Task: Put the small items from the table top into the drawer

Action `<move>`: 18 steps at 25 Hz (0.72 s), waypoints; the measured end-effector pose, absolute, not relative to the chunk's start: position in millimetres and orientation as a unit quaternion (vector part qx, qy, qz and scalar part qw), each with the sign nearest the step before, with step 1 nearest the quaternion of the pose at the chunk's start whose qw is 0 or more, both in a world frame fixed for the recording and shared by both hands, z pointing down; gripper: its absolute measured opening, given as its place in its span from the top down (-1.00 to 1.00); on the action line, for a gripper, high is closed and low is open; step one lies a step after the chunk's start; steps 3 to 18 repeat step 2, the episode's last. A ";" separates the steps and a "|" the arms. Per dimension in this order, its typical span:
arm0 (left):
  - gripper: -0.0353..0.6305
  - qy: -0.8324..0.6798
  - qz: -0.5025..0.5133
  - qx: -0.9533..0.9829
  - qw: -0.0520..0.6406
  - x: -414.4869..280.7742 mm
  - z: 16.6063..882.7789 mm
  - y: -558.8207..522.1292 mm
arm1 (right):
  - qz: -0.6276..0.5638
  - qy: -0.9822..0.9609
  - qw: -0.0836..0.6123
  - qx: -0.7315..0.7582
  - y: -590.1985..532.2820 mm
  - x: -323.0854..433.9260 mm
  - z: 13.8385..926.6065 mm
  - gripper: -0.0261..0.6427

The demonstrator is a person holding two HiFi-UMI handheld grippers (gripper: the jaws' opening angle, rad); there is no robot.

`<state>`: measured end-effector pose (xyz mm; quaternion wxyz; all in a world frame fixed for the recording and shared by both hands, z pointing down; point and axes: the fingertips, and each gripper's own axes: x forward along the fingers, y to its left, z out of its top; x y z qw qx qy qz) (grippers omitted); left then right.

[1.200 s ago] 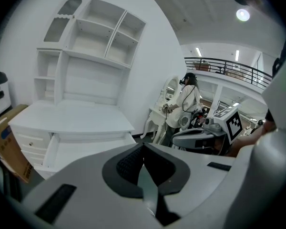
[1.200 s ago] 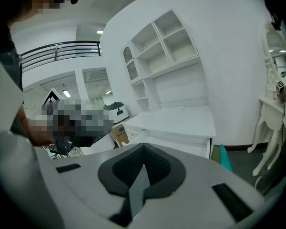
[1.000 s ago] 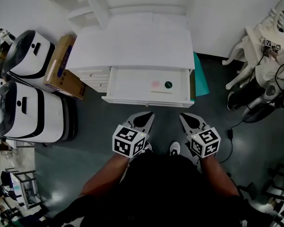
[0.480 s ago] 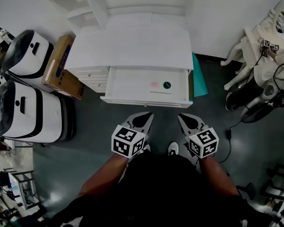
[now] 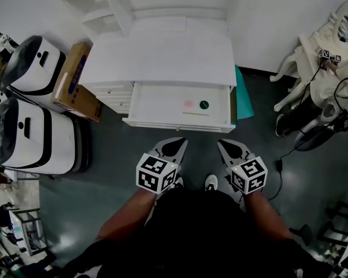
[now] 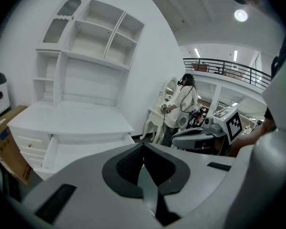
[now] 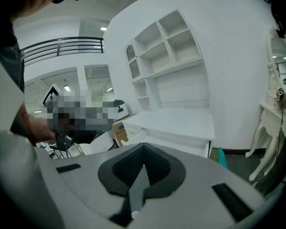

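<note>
The white desk has a bare top, and its drawer is pulled out. Inside the drawer lie a small dark green round item, a pale pink item and a thin light strip. My left gripper and right gripper hang side by side below the drawer front, over the floor, both shut with nothing between the jaws. The left gripper view shows the desk top from the side; the right gripper view shows the desk top too.
Two white appliances and a cardboard box stand left of the desk. A teal object leans at its right side. White chairs with cables crowd the right. Shelving rises behind the desk. A person stands farther off.
</note>
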<state>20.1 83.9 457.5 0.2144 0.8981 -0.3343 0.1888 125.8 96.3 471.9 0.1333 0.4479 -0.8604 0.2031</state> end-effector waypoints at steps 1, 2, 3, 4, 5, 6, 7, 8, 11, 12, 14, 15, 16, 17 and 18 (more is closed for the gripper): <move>0.88 -0.335 0.189 0.898 0.215 19.6 457.5 84.0 | 0.204 -0.860 0.133 0.448 97.1 125.6 472.1 0.85; 0.88 -0.336 0.189 0.898 0.215 19.2 457.5 84.1 | 0.204 -0.860 0.133 0.448 97.9 125.4 472.4 0.85; 0.88 -0.336 0.189 0.898 0.215 19.2 457.5 84.1 | 0.204 -0.860 0.133 0.448 97.9 125.4 472.4 0.85; 0.88 -0.336 0.189 0.898 0.215 19.2 457.5 84.1 | 0.204 -0.860 0.133 0.448 97.9 125.4 472.4 0.85; 0.88 -0.336 0.189 0.898 0.215 19.2 457.5 84.1 | 0.204 -0.860 0.133 0.448 97.9 125.4 472.4 0.85; 0.88 -0.336 0.189 0.898 0.215 19.2 457.5 84.1 | 0.204 -0.860 0.133 0.448 97.9 125.4 472.4 0.85; 0.88 -0.336 0.189 0.898 0.215 19.2 457.5 84.1 | 0.204 -0.860 0.133 0.448 97.9 125.4 472.4 0.85; 0.88 -0.336 0.189 0.898 0.215 19.2 457.5 84.1 | 0.204 -0.860 0.133 0.448 97.9 125.4 472.4 0.85; 0.88 -0.336 0.189 0.898 0.215 19.2 457.5 84.1 | 0.204 -0.860 0.133 0.448 97.9 125.4 472.4 0.85; 0.88 -0.336 0.189 0.898 0.215 19.2 457.5 84.1 | 0.204 -0.860 0.133 0.448 97.9 125.4 472.4 0.85; 0.88 -0.336 0.189 0.898 0.215 19.2 457.5 84.1 | 0.204 -0.860 0.133 0.448 97.9 125.4 472.4 0.85; 0.88 -0.336 0.189 0.898 0.215 19.2 457.5 84.1 | 0.204 -0.860 0.133 0.448 97.9 125.4 472.4 0.85; 0.88 -0.336 0.189 0.898 0.215 19.2 457.5 84.1 | 0.204 -0.860 0.133 0.448 97.9 125.4 472.4 0.85; 0.88 -0.336 0.189 0.898 0.215 19.2 457.5 84.1 | 0.204 -0.860 0.133 0.448 97.9 125.4 472.4 0.85; 0.88 -0.336 0.189 0.898 0.215 19.2 457.5 84.1 | 0.204 -0.860 0.133 0.448 97.9 125.4 472.4 0.85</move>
